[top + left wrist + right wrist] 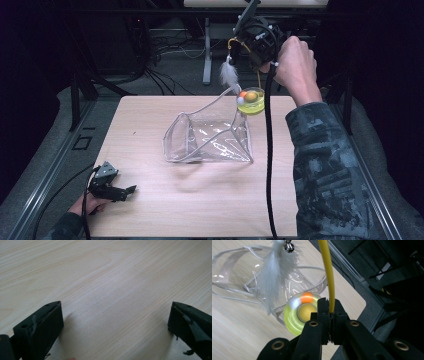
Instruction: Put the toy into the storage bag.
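High view, table from the person's side. The right gripper [248,44] is held up beyond the far right corner of the pale wooden table [200,200], gripped by the person's right hand [295,62]. Its jaws are pressed together on a thin yellow wand [259,79], part of a cat toy. Just below the gripper on the wand hangs a round, translucent yellow-green disc [251,101] carrying a yellow, an orange and a white ball. To the left of the gripper's jaws a white feather tuft [229,74] dangles from the wand's curved end. Under the disc, and touching it in this view, lies a clear plastic zip pouch with grey edging [210,137], its open mouth turned towards the left; whether disc and pouch truly touch cannot be told.

Right gripper view. The wand [327,270] rises from between the two closed black jaws of the right gripper [329,305]. The disc [300,313] sits just behind the jaws to their left; the feather tuft [274,275], with a small metal bell [289,247] at its top, hangs farther left, above the pouch [242,285].

Left gripper. It [129,189] rests at the near left edge of the table, well apart from the pouch. In its own view, the left gripper [116,315] has jaws standing wide with only bare tabletop [112,277] between them.
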`<state>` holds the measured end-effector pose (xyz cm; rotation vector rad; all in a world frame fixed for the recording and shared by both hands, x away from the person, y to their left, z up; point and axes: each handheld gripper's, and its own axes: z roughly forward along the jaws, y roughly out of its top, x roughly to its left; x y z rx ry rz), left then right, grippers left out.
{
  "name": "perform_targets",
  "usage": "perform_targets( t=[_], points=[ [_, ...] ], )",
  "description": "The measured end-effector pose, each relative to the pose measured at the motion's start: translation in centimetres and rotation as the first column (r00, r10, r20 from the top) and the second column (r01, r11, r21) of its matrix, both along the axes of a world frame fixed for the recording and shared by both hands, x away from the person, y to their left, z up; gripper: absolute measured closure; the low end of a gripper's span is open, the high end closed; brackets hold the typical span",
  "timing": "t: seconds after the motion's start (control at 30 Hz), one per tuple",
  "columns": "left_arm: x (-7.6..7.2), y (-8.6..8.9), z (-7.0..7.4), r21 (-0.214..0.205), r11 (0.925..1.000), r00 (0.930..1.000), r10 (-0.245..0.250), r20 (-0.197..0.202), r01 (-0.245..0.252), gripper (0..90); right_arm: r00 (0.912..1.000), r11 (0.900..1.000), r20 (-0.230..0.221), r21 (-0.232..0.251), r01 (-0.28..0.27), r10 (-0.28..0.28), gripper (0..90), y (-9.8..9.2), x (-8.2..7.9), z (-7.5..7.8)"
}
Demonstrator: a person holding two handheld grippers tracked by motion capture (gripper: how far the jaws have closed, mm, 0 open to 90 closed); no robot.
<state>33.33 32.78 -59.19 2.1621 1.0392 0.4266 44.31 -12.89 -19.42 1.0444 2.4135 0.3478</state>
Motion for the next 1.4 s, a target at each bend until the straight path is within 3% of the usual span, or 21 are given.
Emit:
perform_targets(
  t=[0.27,0.3,0.33,0.87,1.4],
  points=[
    [0.0,0.0,0.0,0.000,1.0000,1.0000,0.000,0.000,0.000,0.0,0.9997,0.9998,0.014,-0.002,-0.019,0.019,88.0,1.3,0.0,0.0],
    [0.0,0.0,0.0,0.000,1.0000,1.0000,0.000,0.000,0.000,0.0,0.9996,0.9997,0.023,0.017,-0.017,0.017,88.0,1.4,0.0,-0.2],
    [0.0,0.0,0.0,0.000,1.0000,1.0000,-0.001,0.000,0.001,0.0,0.9996,0.9997,0.015,0.003,-0.023,0.023,88.0,1.5,0.0,-0.1],
    [0.0,0.0,0.0,0.000,1.0000,1.0000,-0.002,0.000,0.002,0.0,0.9964,0.9939,0.022,0.072,-0.083,0.082,88.1,4.3,0.2,-0.4],
    [0.0,0.0,0.0,0.000,1.0000,1.0000,-0.002,0.000,0.002,0.0,0.9904,0.9860,-0.005,0.095,-0.137,0.138,88.0,7.1,0.8,-2.5]
  ],
)
